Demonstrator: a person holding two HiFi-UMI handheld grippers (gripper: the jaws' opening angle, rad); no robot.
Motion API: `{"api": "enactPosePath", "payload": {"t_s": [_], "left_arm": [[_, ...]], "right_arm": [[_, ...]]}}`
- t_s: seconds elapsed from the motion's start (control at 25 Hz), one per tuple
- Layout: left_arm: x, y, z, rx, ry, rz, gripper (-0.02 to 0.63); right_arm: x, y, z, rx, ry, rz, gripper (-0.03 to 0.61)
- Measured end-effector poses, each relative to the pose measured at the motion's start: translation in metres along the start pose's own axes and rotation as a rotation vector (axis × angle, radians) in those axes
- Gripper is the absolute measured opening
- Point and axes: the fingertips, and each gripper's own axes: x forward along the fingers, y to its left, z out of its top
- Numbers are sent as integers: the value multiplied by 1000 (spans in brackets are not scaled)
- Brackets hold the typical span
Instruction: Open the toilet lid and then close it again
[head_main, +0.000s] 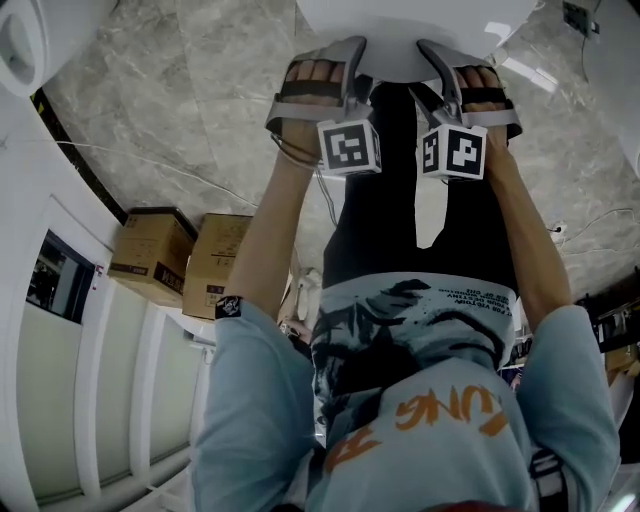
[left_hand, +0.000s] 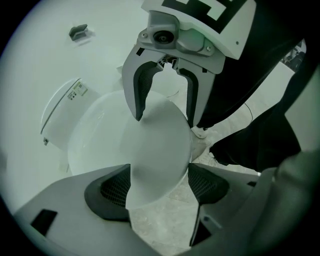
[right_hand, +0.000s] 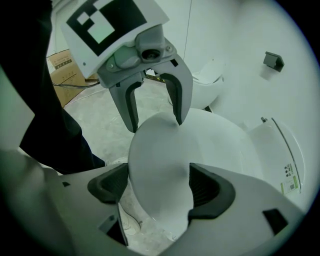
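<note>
A grey marbled floor (head_main: 200, 90) fills the head view, which looks down the front of a person in a pale blue printed shirt (head_main: 400, 400) and dark trousers, with both arms stretched forward. At the far end of the arms stands a white toilet. Its lid (right_hand: 165, 160) lies down over the bowl, a smooth white dome, with the tank (left_hand: 65, 107) upright behind it against a white wall. Two cardboard boxes (head_main: 150, 250) sit side by side on the floor, well apart from the toilet and by a white wall panel.

The left tongs (left_hand: 160, 187) and the right tongs (right_hand: 159, 185) are held close together at the lid's front edge, each pointing steeply down and each in plain sight of the other's camera. Both stand spread as wide as they go. The rounded front rim of the lid lies in the gap between each pair of dark ribbed pads, and nothing is clamped. It is unclear whether any pad brushes the rim. The left hand (head_main: 310, 80) and right hand (head_main: 480, 85) are strapped into the handles, with a black-and-white marker cube (head_main: 350, 147) on each. A small grey hook (right_hand: 274, 60) is fixed to the wall above the tank.
</note>
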Motion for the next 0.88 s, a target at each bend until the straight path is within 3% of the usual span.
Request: {"api": "enactPosePath", "payload": {"t_s": [0.12, 0.32, 0.52, 0.72, 0.88], "left_arm": [[-4, 2, 3, 3, -16, 5, 359], [-24, 4, 8, 75, -19, 69, 357], [-41, 16, 7, 3, 12, 93, 356], [-42, 18, 6, 71, 51, 113, 323], [-64, 32, 12, 55, 29, 149, 303]], "right_arm": [[-9, -3, 4, 16, -14, -16, 379], [-26, -9, 13, 21, -36, -8, 379], [-43, -17, 23, 23, -46, 17, 393], [-58, -28, 31, 20, -64, 8, 393], [-80, -40, 41, 37, -77, -5, 391]]}}
